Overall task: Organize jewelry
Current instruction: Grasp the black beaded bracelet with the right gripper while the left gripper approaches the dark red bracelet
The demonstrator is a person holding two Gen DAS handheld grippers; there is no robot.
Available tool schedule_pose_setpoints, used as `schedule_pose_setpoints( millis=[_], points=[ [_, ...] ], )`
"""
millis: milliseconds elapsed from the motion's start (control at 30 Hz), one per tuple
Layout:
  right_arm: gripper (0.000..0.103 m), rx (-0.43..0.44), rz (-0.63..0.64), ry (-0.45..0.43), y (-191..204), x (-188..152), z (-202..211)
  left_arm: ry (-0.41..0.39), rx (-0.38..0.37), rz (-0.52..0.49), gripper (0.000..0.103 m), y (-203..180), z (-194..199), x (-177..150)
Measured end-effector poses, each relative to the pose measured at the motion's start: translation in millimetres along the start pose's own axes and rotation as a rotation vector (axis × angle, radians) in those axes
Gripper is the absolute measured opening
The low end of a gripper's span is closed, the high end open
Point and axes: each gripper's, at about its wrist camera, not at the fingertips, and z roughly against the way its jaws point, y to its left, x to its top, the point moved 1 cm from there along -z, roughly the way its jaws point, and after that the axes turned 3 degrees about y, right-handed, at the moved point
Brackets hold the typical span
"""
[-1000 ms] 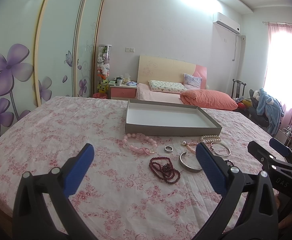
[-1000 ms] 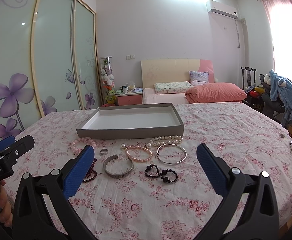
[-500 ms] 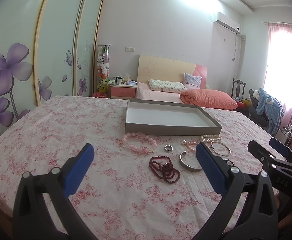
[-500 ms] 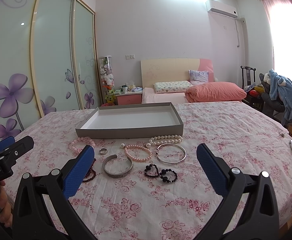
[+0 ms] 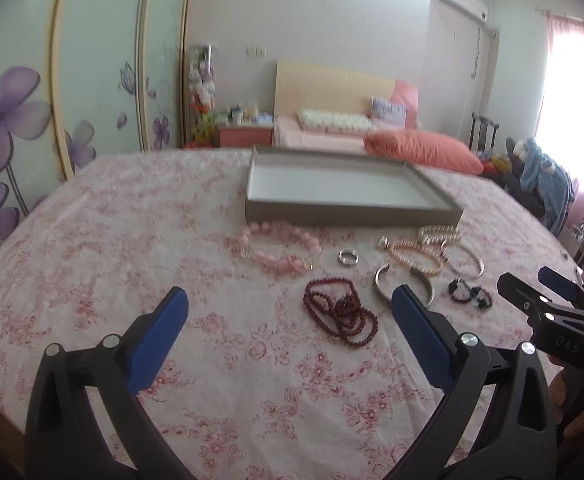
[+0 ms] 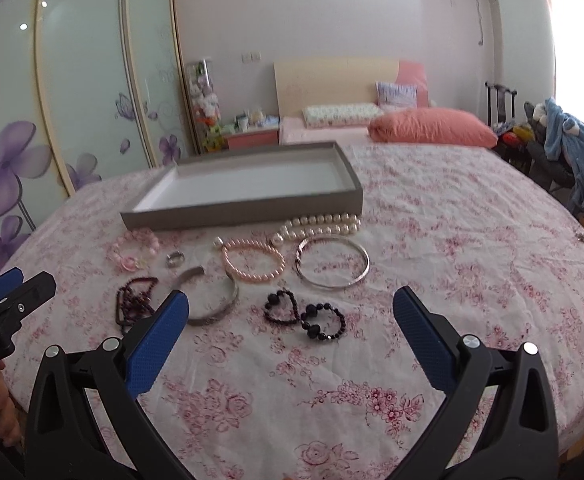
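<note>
Both the left gripper (image 5: 290, 304) and the right gripper (image 6: 290, 304) hang spread wide and empty above the floral tablecloth (image 6: 431, 240). The jewelry lies loose just in front of the grey tray (image 6: 248, 210), toward the near edge: pink bead bracelet (image 6: 136, 250), ring (image 6: 175, 259), silver cuff (image 6: 216, 300), pearl strand (image 6: 323, 226), thin bangle (image 6: 333, 267), dark red beads (image 5: 339, 312) and black bead bracelets (image 6: 305, 314).

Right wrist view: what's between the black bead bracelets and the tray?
In the right wrist view, the pink pearl bracelet lies between the black bead bracelets and the tray, flat on the floral cloth; white pearls sit just right of that line.
</note>
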Motion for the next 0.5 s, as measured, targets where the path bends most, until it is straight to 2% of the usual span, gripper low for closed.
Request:
schedule_pose_setpoints(
  millis=[133, 233, 333, 400, 500],
  points=[
    [0.089, -0.017, 0.037, 0.118, -1, 0, -27, 0.079, -0.013, 0.01, 0.099, 4, -20, 3],
    [0.081, -0.022, 0.054, 0.199, -1, -4, -44, 0.101, -0.013, 0.014, 0.099, 5, -25, 4],
    [0.069, -0.021, 0.062, 0.241, -1, -7, -54, 0.115, -0.008, 0.006, 0.099, 5, -30, 3],
    [0.067, -0.031, 0.079, 0.242, 2, -8, -56, 0.126, -0.005, -0.001, 0.099, 4, -33, 2],
    [0.058, -0.02, 0.092, 0.24, 6, -7, -54, 0.146, -0.006, -0.009, 0.099, 3, -39, 3]
  ],
)
